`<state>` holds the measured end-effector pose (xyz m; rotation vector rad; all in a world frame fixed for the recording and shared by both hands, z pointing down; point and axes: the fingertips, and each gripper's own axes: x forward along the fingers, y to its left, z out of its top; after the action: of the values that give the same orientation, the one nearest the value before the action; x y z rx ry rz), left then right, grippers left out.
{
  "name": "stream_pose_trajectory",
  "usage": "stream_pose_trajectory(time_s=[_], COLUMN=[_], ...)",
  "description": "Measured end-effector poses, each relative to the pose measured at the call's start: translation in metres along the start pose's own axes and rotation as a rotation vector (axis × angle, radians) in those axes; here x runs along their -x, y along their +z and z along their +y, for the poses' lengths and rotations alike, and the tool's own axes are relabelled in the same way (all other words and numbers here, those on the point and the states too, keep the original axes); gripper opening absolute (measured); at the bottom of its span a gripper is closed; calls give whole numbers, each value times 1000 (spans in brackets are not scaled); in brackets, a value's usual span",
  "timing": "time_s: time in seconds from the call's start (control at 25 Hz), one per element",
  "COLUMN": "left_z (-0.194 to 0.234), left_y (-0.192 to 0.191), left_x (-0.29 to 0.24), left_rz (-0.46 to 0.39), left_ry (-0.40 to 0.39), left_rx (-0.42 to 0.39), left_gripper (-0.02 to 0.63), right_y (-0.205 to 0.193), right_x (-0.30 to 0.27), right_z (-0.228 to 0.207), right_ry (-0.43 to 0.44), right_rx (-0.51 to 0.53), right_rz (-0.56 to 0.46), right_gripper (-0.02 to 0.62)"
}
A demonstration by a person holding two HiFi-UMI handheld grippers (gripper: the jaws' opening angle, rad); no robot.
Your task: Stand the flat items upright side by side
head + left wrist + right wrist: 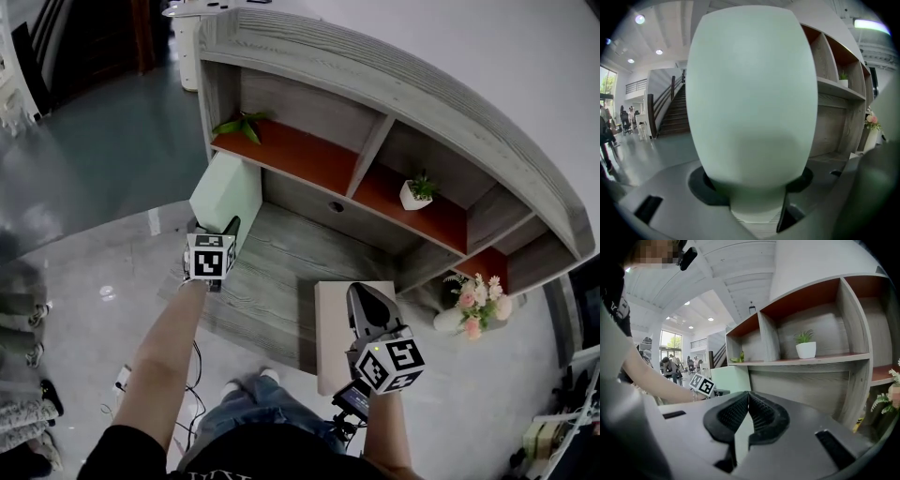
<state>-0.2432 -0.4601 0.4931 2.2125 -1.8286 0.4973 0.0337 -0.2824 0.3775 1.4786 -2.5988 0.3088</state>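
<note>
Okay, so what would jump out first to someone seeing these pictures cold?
The pale green slab gripped in the left claw, standing upright at the left end of the grey wooden shelf unit, fills the left gripper view. Next, the beige slab lying flat at the front edge under the shut right claw.

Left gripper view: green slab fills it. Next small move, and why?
Probably lower the green slab until it stands on the shelf deck at that end. The left gripper grips it upright there, while the beige slab lies flat under the shut right gripper.
</note>
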Motion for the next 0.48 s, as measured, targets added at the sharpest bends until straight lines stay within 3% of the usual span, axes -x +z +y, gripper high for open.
stream_pose_trajectory(time_s=[0.4,0.48], left_z=[17,21], left_y=[-2,-3], left_x=[-1,1], left_rz=[26,20], left_ry=[1,25], left_rx=[16,37], left_gripper=[313,350], right_y=[-12,-12], right_x=[-20,-24], right_z=[-10,-8], right_ry=[64,81], right_rx=[-11,-12], right_rz=[49,52], right_gripper=[15,15])
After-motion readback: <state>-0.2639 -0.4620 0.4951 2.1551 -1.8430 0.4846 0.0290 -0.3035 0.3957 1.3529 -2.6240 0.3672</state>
